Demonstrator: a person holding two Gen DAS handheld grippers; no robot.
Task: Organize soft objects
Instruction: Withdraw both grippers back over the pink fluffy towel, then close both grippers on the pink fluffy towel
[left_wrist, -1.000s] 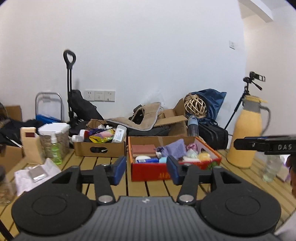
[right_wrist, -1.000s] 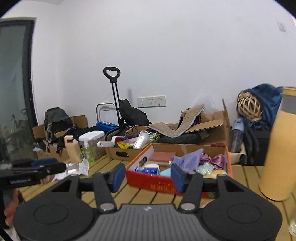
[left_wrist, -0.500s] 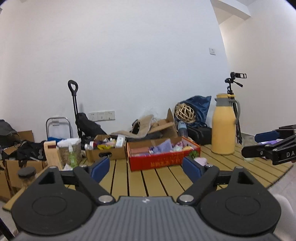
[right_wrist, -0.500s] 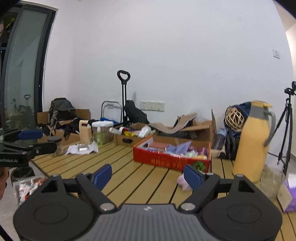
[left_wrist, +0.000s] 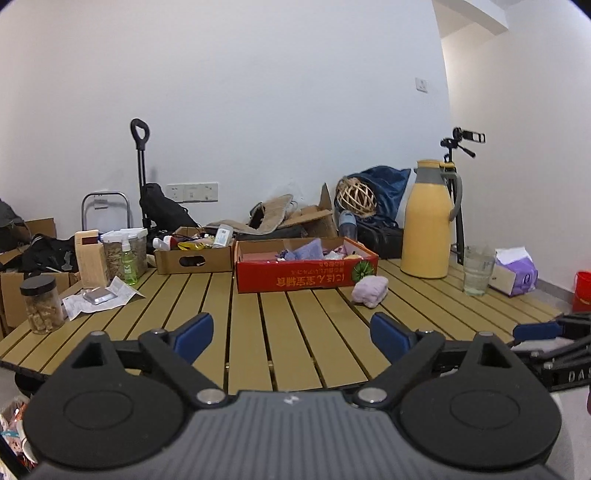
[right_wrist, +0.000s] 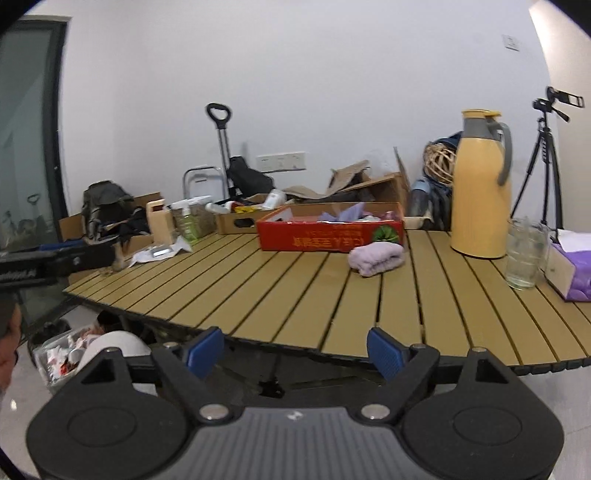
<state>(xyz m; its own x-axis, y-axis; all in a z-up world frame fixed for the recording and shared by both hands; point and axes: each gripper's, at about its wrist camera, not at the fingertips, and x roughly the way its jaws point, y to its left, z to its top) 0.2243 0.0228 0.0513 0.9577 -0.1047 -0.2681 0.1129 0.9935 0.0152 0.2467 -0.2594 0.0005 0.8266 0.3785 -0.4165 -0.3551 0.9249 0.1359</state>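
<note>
Waiting outside the red box (left_wrist: 306, 280), one lilac cloth (left_wrist: 370, 291) lies on the counter (left_wrist: 295, 332), ahead and right of the left claw (left_wrist: 291, 334), whose jaws are opening, empty. The right claw (right_wrist: 295, 350) gapes empty too. The box ahead holds purple cloth and small soft items, so sorting looks nearly done.

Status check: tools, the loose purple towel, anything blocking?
Left tool opening, empty; right tool open, empty. Purple towel on table by red box. Path clear.
</note>
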